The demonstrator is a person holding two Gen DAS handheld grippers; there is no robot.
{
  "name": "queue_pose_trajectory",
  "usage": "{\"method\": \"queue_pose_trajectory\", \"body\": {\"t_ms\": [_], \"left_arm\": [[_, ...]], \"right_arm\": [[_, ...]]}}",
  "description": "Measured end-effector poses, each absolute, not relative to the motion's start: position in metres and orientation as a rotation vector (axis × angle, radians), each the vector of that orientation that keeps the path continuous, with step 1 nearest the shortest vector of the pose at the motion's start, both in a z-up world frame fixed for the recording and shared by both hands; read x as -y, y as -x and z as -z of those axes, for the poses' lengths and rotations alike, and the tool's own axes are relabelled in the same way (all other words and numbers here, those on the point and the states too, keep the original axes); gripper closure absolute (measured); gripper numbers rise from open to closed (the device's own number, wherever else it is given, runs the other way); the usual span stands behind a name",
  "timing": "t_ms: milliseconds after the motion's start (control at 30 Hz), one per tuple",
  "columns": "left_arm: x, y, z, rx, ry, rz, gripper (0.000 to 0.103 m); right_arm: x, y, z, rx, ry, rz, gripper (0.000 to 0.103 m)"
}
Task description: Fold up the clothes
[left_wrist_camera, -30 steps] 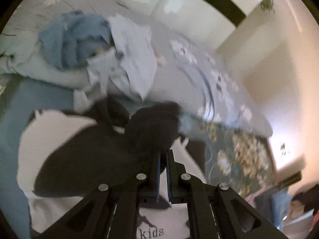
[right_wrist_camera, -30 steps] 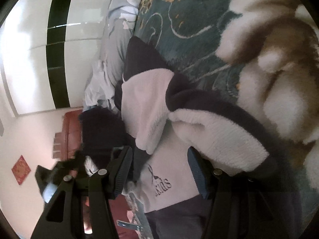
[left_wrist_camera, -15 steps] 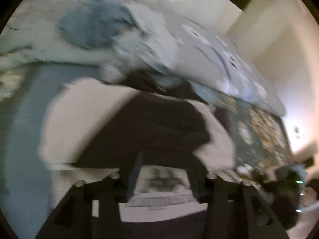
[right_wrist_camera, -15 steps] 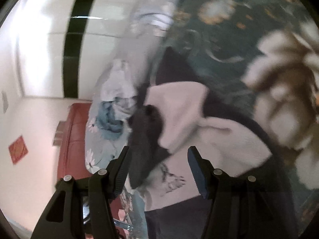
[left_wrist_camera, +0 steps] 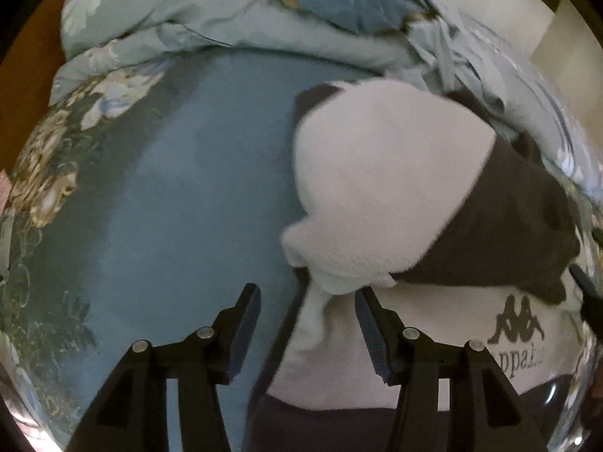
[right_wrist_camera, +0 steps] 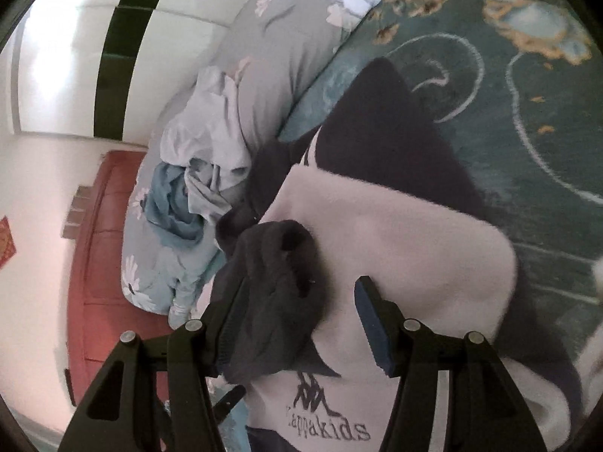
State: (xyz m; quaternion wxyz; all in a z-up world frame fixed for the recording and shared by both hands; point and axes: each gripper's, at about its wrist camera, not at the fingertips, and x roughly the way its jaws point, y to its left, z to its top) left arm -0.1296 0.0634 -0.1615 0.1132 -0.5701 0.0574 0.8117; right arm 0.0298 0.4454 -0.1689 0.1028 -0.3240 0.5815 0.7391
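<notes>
A white and dark fleece top (left_wrist_camera: 380, 188) with a Kappa Kids logo (left_wrist_camera: 516, 320) lies on the bed, sleeves folded over its chest. My left gripper (left_wrist_camera: 307, 324) is open and empty, just above the top's left edge. In the right wrist view the same top (right_wrist_camera: 395, 233) fills the middle, its dark sleeve cuff (right_wrist_camera: 279, 293) bunched over the chest above the logo (right_wrist_camera: 324, 418). My right gripper (right_wrist_camera: 297, 324) is open, with the dark cuff lying between and under its fingers, not pinched.
The blue floral bedspread (left_wrist_camera: 169, 207) stretches left of the top. A rumpled grey-blue quilt with loose blue clothes (left_wrist_camera: 331, 3) lies at the far side; it also shows in the right wrist view (right_wrist_camera: 196, 173). A red headboard (right_wrist_camera: 98, 263) and white wall panels stand beyond.
My left gripper let go of the dark sleeve, opened, and swung left over the top's edge. The dark sleeve now lies folded across the chest. The right gripper stayed open.
</notes>
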Motion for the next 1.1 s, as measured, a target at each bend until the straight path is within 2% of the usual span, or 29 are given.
{"method": "queue_pose_trajectory", "body": {"t_ms": [133,300,367,400,433,600,767,867,967,1100], "left_arm": [[-0.066,0.123,0.168,-0.247,1.657,-2.421,0.047],[-0.051,0.135,0.17,-0.112,1.732,-2.495,0.047],[-0.043,0.139,0.17,-0.001,1.759,-2.485,0.047],[-0.041,0.14,0.17,0.026,1.767,-2.485,0.047],[-0.041,0.141,0.171,0.04,1.773,-2.483,0.047],[-0.039,0.139,0.17,0.074,1.77,-2.484,0.047],[-0.035,0.137,0.169,0.152,1.778,-2.477,0.047],[-0.036,0.135,0.171,0.154,1.775,-2.47,0.045],[-0.037,0.133,0.175,0.143,1.784,-2.473,0.045],[-0.026,0.132,0.18,0.25,1.814,-2.457,0.044]], "right_arm": [[-0.439,-0.014,0.167,-1.709,0.997,-2.211,0.044],[-0.435,0.0,0.162,-1.601,1.037,-2.189,0.046],[-0.435,0.001,0.158,-1.605,1.034,-2.187,0.062],[-0.436,0.002,0.155,-1.581,1.049,-2.185,0.079],[-0.436,0.003,0.152,-1.556,1.064,-2.184,0.083],[-0.438,0.003,0.118,-1.391,1.052,-2.279,0.086],[-0.446,-0.025,0.072,-1.297,0.845,-2.435,0.086],[-0.461,-0.055,0.074,-1.281,0.764,-2.424,0.086],[-0.476,-0.071,0.118,-1.387,0.874,-2.256,0.086],[-0.476,-0.089,0.161,-1.482,0.911,-2.143,0.086]]}}
